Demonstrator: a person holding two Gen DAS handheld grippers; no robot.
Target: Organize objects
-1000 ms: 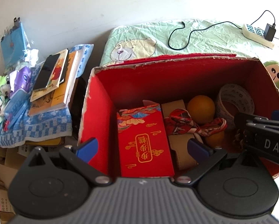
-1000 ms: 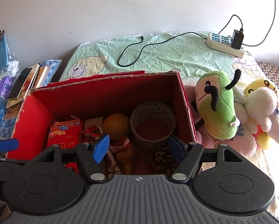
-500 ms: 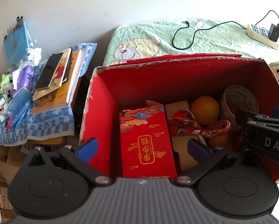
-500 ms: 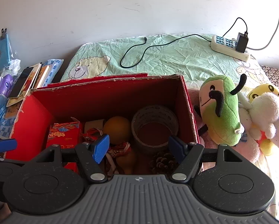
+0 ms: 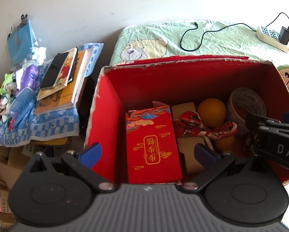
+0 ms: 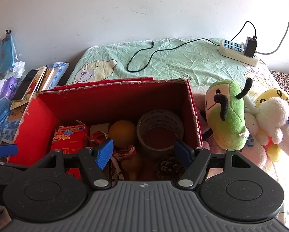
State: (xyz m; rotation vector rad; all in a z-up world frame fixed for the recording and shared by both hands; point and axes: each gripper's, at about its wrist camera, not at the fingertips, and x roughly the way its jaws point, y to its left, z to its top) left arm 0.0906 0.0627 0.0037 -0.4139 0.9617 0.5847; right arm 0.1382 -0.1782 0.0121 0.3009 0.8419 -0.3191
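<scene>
Red box (image 6: pixel 190 104): one orange (image 6: pixel 122 133), one tape roll (image 6: pixel 160 125)

We carry two alike grippers: the left gripper (image 5: pixel 147 151) and right gripper (image 6: pixel 144 151) have black arms, blue pads, silver screws, ribbed grey bases.

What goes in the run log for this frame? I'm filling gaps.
left gripper: open, empty | right gripper: open, empty | both over red box | inside: orange, tape roll, pinecone
</scene>
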